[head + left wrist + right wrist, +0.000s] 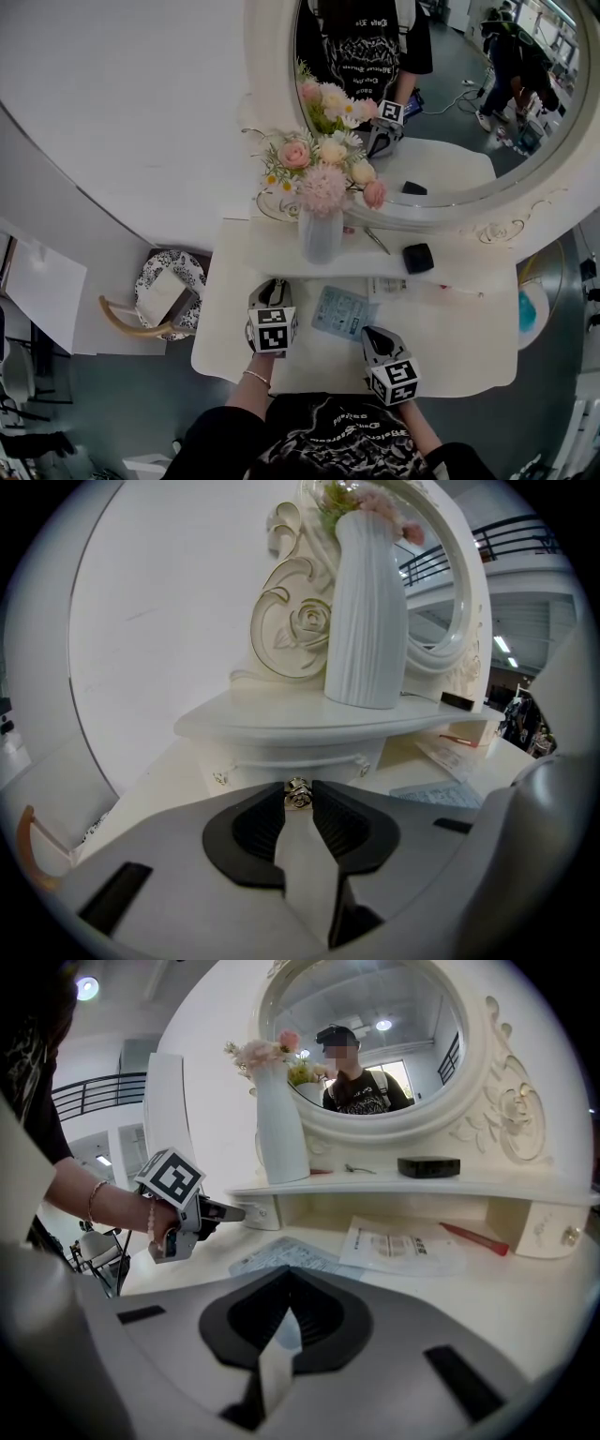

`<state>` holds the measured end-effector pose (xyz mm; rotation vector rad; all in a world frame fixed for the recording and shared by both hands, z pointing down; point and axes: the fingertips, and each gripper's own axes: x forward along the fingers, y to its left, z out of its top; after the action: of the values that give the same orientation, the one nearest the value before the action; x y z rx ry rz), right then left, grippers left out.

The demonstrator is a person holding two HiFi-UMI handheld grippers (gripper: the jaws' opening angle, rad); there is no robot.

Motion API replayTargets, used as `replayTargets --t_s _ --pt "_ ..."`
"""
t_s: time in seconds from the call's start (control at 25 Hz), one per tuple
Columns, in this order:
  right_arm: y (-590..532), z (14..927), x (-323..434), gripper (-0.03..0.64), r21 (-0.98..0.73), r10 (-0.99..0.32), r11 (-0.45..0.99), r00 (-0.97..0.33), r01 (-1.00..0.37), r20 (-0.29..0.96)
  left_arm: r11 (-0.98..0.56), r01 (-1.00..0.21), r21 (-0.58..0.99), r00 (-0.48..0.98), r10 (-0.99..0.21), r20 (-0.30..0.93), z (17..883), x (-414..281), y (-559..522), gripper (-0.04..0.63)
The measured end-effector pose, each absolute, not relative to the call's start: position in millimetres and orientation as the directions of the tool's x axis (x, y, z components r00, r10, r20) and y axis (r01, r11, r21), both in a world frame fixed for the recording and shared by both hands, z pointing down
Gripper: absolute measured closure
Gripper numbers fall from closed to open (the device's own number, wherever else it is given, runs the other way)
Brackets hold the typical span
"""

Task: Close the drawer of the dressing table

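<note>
The white dressing table [469,347] has a small drawer [291,759] under the left end of its shelf. My left gripper [298,795] is shut on the drawer's little metal knob [297,789], which sits between the two black pads. In the head view the left gripper [272,286] points at that drawer from the table's front left. The right gripper view shows its tip against the drawer front [261,1213]. How far out the drawer stands I cannot tell. My right gripper [368,334] hovers over the tabletop to the right, jaws together and nothing in them [289,1277].
A white ribbed vase of flowers [321,234] stands on the shelf right above the drawer, and a black box [417,257] lies further right. Printed leaflets [342,312] and a red pen [473,1237] lie on the tabletop. A chair [167,298] stands left of the table.
</note>
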<state>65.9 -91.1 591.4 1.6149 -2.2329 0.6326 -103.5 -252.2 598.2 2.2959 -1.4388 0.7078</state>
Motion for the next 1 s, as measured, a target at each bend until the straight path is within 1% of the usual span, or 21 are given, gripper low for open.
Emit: replayTargets --t_s 1.0 --pt "-92.2 590.4 70.3 0.606 -0.192 -0.818 0.243 -0.307 -0.951 0.486 -0.416 -0.909 0.036 0.361 -0.739 0.568 598.7 -100.1 -257.6 0.494"
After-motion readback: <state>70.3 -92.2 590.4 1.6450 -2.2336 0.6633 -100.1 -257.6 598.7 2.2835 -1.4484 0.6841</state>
